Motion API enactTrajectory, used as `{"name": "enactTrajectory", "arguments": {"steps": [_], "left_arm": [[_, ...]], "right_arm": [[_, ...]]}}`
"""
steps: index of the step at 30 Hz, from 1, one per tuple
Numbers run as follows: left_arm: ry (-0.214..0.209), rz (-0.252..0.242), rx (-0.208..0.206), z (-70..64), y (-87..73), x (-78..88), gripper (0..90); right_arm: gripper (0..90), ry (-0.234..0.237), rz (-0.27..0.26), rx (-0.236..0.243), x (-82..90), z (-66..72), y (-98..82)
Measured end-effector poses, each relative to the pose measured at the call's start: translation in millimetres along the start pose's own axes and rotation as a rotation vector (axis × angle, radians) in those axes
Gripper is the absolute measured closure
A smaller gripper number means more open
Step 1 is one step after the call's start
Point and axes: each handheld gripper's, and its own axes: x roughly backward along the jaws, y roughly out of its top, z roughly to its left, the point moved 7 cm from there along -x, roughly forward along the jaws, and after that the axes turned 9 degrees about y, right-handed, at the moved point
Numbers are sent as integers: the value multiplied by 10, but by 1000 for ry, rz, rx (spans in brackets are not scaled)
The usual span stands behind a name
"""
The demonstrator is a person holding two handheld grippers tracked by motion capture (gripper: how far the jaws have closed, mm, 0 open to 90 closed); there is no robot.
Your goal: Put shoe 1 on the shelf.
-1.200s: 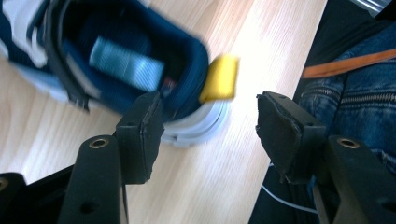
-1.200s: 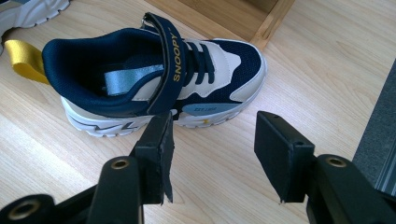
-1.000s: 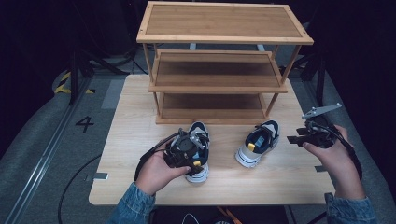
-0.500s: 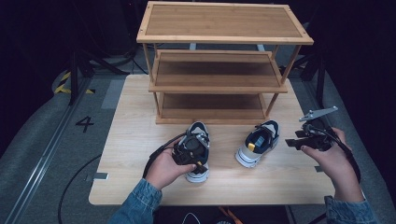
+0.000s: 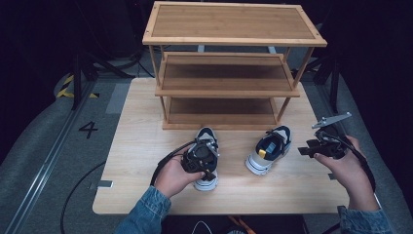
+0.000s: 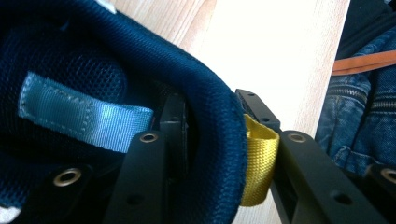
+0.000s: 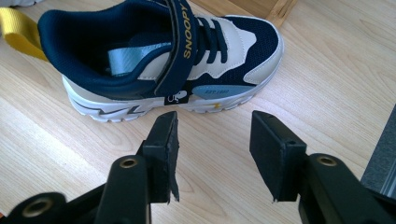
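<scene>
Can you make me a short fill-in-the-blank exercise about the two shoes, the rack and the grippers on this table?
1. The left gripper has its fingers around the ____ collar of the left shoe.
2. The loop at that heel is coloured ____.
3. The right gripper has ____ between its fingers, short of the right shoe.
4. The wooden rack has ____ shelves.

Missing words: heel; yellow; nothing; three

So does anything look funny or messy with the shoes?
Nothing stands out. Both sneakers stand upright on the table, in front of the bare wooden rack. The left gripper pinches the left sneaker's heel collar; the right gripper hangs open beside the right sneaker.
</scene>
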Motion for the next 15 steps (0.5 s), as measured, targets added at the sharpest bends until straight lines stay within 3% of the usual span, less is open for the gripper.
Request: {"name": "enactTrajectory", "arguments": {"steps": [5, 15], "left_arm": [[26, 20, -31, -6, 6, 27, 686], [28, -2, -24, -22, 97, 285, 683]], "right_arm": [[545, 10, -17, -3, 35, 29, 12], [552, 15, -24, -24, 82, -15, -53]]}}
